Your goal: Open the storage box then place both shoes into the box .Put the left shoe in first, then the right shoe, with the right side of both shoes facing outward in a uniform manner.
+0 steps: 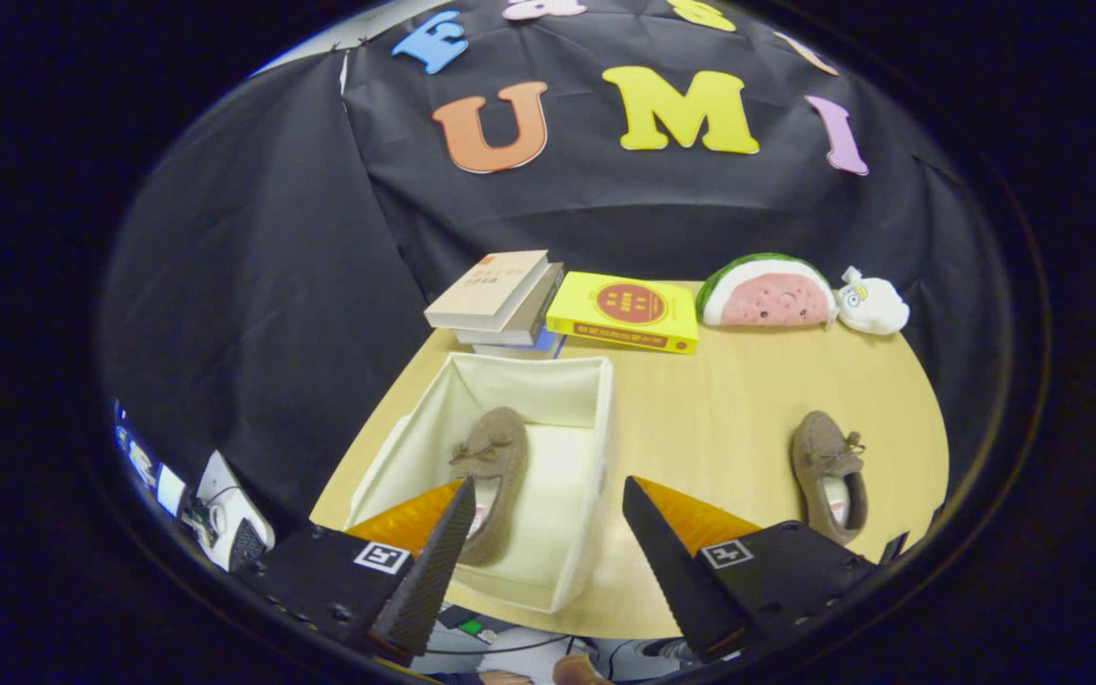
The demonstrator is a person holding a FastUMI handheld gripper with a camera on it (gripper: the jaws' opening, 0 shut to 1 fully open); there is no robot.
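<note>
An open cream fabric storage box (596, 409) stands on the wooden table, without a lid. One brown moccasin shoe (496, 466) lies inside it along the left half, toe pointing away from me. The second brown shoe (831, 471) rests on the table to the right of the box, toe also pointing away. My gripper (543, 495) hovers above the near part of the box, open, with nothing between its fingers. The left finger partly covers the heel of the shoe in the box.
Beyond the box lie a stack of books (500, 297) and a yellow book (626, 310). A watermelon plush (765, 293) and a small white plush (871, 304) sit at the table's far right. Some electronics (215, 518) lie off the table's left edge.
</note>
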